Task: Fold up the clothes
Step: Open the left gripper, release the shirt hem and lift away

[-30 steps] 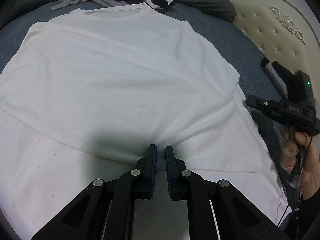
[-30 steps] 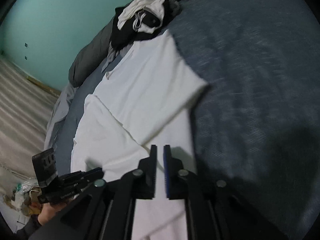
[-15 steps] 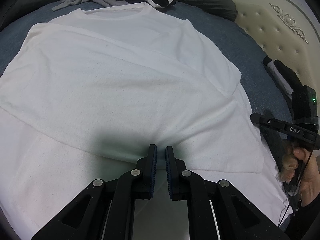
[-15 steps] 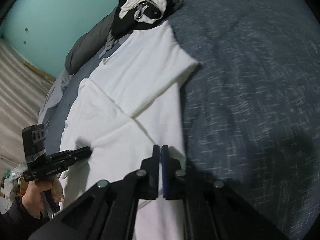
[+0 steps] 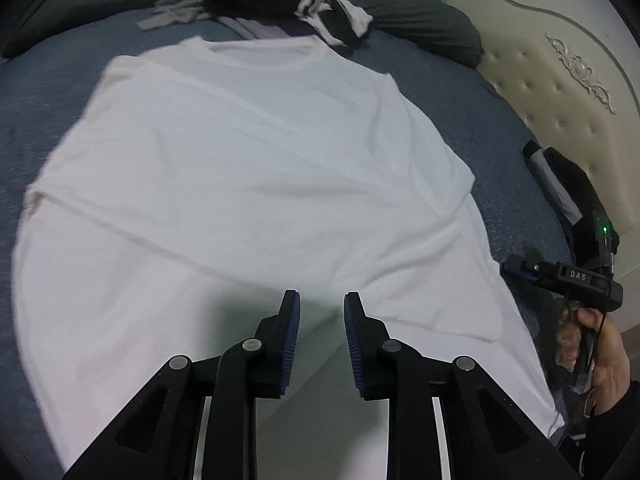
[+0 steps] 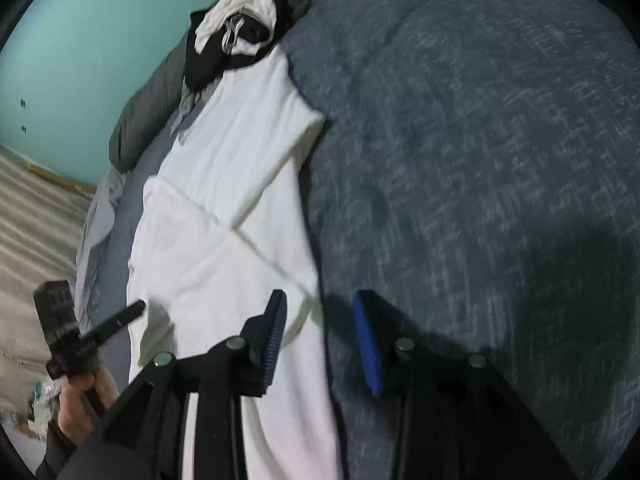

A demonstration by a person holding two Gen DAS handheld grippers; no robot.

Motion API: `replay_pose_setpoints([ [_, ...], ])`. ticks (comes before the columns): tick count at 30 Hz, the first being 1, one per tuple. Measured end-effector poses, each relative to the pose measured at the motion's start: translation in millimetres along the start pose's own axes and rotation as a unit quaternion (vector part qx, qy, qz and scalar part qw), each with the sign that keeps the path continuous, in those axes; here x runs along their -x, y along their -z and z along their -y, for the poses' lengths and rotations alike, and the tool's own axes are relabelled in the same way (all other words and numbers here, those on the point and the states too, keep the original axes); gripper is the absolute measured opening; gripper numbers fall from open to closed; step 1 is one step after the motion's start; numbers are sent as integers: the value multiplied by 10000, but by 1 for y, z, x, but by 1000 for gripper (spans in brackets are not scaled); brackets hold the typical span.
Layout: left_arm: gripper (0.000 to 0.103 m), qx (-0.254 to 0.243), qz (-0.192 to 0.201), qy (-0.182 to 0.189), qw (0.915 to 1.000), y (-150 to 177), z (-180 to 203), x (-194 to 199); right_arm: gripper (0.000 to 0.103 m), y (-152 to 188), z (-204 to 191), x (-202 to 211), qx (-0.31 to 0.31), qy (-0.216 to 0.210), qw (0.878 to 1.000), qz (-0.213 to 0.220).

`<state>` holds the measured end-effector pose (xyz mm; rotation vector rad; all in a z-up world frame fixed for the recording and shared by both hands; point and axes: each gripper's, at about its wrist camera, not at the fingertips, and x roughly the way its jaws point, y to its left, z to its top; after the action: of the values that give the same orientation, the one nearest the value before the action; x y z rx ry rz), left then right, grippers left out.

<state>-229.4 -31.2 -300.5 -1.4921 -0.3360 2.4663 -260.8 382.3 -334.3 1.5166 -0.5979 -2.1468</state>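
While the blue bed (image 5: 460,92) fills most of what I see, my white T-shirt (image 5: 240,184) lies spread flat across it, collar toward twelve o'clock and hem toward me at six, with one sleeve already folded in across the body. Behind the collar, at twelve, a heap of black and white clothes (image 5: 304,4) waits against a dark pillow (image 5: 424,24). I judge the fold is partly done and I am between grasps. My left gripper (image 5: 322,304) hovers over the hem, fingers parted moderately and holding nothing. My right gripper (image 6: 320,304) is spread wide and also empty, straddling the shirt's edge at about three o'clock. Next I would need to lower both onto the cloth's edge, pinch one clean layer each, and carry it over evenly.
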Motion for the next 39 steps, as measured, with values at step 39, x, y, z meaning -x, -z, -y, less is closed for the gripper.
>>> replay_pose_setpoints([
  [39,33,1045,-606,-355,9920,131,-142,164,14,45,10,62,304,974,9930,-593],
])
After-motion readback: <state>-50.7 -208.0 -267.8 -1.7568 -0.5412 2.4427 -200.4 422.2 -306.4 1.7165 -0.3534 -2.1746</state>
